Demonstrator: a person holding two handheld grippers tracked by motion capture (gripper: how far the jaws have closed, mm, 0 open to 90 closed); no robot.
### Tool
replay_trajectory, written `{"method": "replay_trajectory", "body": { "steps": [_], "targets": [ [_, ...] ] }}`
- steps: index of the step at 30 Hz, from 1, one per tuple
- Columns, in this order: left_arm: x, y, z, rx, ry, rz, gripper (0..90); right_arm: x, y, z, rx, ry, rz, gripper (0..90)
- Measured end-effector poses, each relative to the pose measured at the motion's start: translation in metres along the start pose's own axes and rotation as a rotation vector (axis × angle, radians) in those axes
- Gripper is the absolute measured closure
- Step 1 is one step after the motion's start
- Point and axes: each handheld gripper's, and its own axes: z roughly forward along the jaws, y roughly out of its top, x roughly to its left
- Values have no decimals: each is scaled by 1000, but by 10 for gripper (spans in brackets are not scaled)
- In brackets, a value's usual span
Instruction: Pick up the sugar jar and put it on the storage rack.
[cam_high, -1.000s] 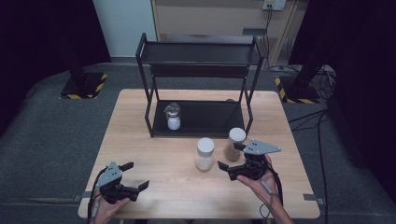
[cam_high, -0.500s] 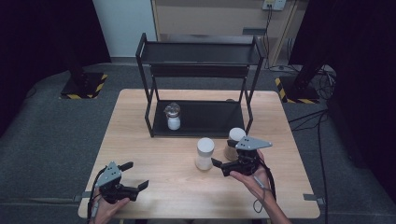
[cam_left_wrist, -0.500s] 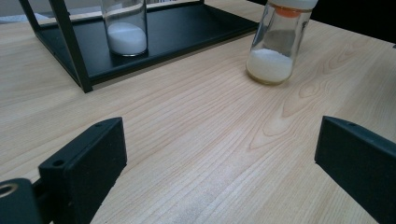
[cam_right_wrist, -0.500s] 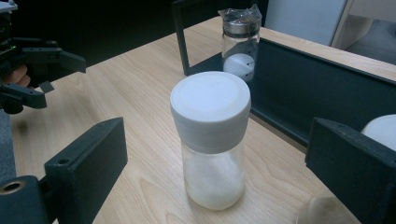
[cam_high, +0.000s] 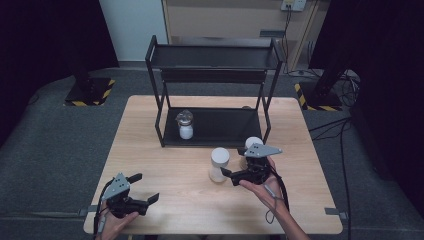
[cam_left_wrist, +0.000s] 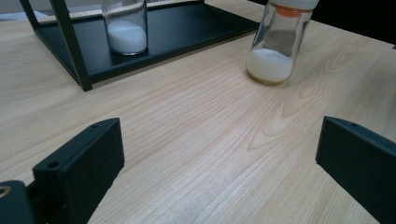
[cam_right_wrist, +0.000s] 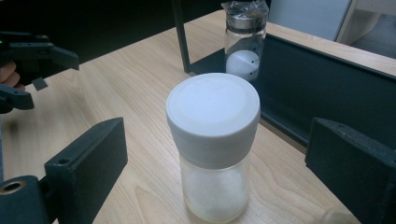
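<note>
A glass jar with a white lid (cam_high: 219, 162) (cam_right_wrist: 212, 140) holds white powder and stands on the table in front of the rack. My right gripper (cam_high: 233, 162) (cam_right_wrist: 215, 177) is open just to its right. In the right gripper view the jar stands between the two jaws, and neither jaw touches it. A second white-lidded jar (cam_high: 253, 143) stands behind that gripper. My left gripper (cam_high: 145, 187) (cam_left_wrist: 219, 154) rests open near the front left of the table, nothing between its jaws. It faces the white-lidded jar (cam_left_wrist: 275, 46).
A black two-shelf rack (cam_high: 212, 75) stands at the back of the wooden table (cam_high: 150, 145). A small glass shaker with a metal top (cam_high: 185, 125) (cam_right_wrist: 243, 42) (cam_left_wrist: 125, 28) sits on its lower shelf (cam_high: 225, 127). The left gripper (cam_right_wrist: 28, 56) shows far off in the right gripper view.
My right gripper has moved left, past the second jar, up to the white-lidded jar. The left gripper and the jars have stayed put.
</note>
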Motion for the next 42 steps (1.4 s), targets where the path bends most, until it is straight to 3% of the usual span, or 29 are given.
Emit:
{"method": "replay_trajectory", "body": {
  "steps": [18, 26, 31, 42],
  "targets": [
    [0, 0, 0, 3, -4, 0, 1, -3, 1, 30, 21, 12, 9, 102],
    [0, 1, 0, 4, -5, 5, 1, -2, -2, 42, 18, 12, 5, 188],
    [0, 1, 0, 4, -4, 6, 1, 3, -1, 48, 24, -3, -32, 325],
    [0, 1, 0, 4, -5, 8, 1, 8, 5, 48, 41, -25, -46, 334]
  ]
}}
